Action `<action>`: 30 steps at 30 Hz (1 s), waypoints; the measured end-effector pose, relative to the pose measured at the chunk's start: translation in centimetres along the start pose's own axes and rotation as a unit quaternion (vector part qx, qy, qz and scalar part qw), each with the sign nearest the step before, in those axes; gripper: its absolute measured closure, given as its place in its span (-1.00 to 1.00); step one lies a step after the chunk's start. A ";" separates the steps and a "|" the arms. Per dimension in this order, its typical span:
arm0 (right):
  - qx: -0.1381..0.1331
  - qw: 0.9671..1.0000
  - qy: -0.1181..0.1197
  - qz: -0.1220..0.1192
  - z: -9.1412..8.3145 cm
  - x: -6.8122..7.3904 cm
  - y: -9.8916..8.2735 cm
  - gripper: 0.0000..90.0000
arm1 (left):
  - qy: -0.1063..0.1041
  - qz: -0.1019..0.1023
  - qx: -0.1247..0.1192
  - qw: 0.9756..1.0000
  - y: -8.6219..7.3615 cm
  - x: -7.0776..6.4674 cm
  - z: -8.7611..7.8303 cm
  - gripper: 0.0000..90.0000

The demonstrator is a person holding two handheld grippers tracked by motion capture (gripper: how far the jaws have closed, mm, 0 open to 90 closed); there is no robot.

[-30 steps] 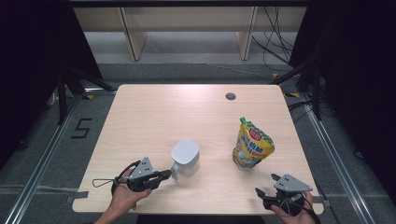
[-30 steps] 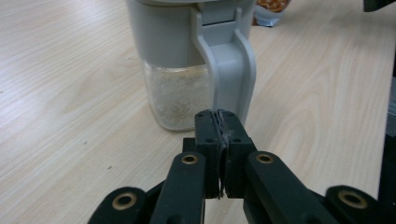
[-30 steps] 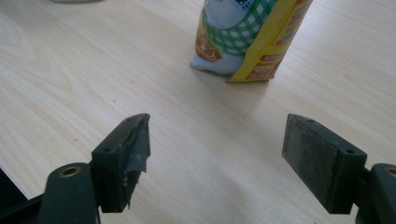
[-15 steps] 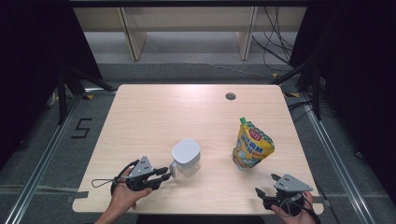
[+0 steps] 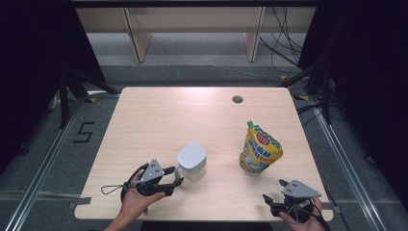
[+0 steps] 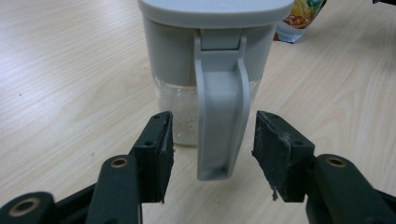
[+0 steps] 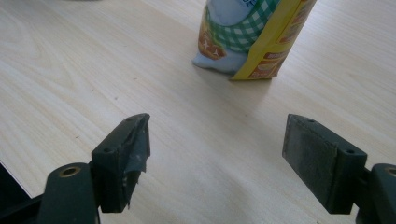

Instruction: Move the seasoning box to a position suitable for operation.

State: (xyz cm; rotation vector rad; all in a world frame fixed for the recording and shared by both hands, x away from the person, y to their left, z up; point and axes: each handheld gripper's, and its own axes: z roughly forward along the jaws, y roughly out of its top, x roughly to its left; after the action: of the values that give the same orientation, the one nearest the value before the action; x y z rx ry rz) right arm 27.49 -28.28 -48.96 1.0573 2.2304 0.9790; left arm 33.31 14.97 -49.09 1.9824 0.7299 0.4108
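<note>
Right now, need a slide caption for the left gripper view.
Left gripper open, its fingers having just spread off the grey jug handle, which stands between them untouched.

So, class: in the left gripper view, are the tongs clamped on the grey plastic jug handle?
No: the left tongs have just been opening, and a gap shows on each side of the grey plastic jug handle.

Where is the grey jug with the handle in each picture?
High view: the grey jug stands near the table's front edge, left of middle, just ahead of the left tongs.
Left gripper view: top middle, its handle hanging between the open tongs, untouched.
Right gripper view: I can't find the jug there.
Shared landmark: the yellow pouch, upright to the jug's right.
</note>
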 end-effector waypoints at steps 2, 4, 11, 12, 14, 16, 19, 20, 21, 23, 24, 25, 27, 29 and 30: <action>0.001 1.000 0.002 0.000 0.0 0.0 0.0 -0.46 | 0.004 0.023 0.005 1.000 0.1 0.0 0.3 0.07; 0.002 1.000 0.001 -0.001 0.0 0.0 0.0 -0.46 | 0.006 0.015 0.006 1.000 0.1 -0.1 0.7 0.09; 0.002 1.000 0.001 -0.003 0.0 0.0 0.0 -0.46 | 0.008 0.026 0.006 1.000 0.4 0.6 0.7 0.37; 0.004 1.000 0.001 0.002 0.0 0.1 0.0 -0.46 | 0.006 0.021 0.005 1.000 0.4 0.7 0.6 0.41; 0.001 1.000 0.001 -0.005 0.0 0.1 0.0 -0.46 | 0.006 0.017 0.005 1.000 0.3 1.1 0.5 0.45; 0.002 1.000 0.002 -0.004 0.0 0.1 0.0 -0.46 | 0.008 0.012 0.002 1.000 0.3 1.3 0.5 0.49; 0.006 1.000 -0.002 -0.008 0.1 0.1 0.0 -0.46 | 0.007 0.009 0.006 1.000 0.4 1.5 0.7 0.50; 0.005 1.000 -0.002 -0.009 0.1 0.1 0.0 -0.46 | 0.007 0.012 0.005 1.000 0.5 1.6 0.7 0.51; 0.008 1.000 -0.001 0.000 0.1 0.2 0.0 -0.46 | 0.000 0.019 0.009 1.000 0.6 1.8 0.7 0.51; 0.005 1.000 0.000 -0.007 0.0 0.1 0.0 -0.46 | -0.001 0.012 0.009 1.000 0.5 1.8 0.7 0.51; 0.005 1.000 -0.001 -0.007 0.0 0.1 0.0 -0.46 | -0.001 0.009 0.009 1.000 0.5 1.8 0.7 0.51; 0.005 1.000 -0.001 -0.007 0.0 0.1 0.0 -0.46 | -0.006 0.007 0.008 1.000 0.5 1.8 0.7 0.51; 0.006 1.000 -0.001 -0.007 0.1 0.1 0.0 -0.46 | -0.010 0.011 0.011 1.000 0.5 1.9 0.7 0.51; 0.005 1.000 -0.001 -0.008 0.1 0.1 0.0 -0.46 | -0.016 0.023 0.012 1.000 0.6 2.0 0.6 0.52; 0.006 1.000 0.001 -0.010 0.1 0.1 0.0 -0.46 | -0.019 0.018 0.005 1.000 0.5 1.9 0.7 0.52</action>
State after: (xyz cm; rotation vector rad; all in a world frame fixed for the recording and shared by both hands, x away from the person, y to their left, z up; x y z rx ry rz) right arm 27.50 -28.11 -49.02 1.0384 2.2457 0.9608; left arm 35.29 15.52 -49.00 2.0105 0.6740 0.3915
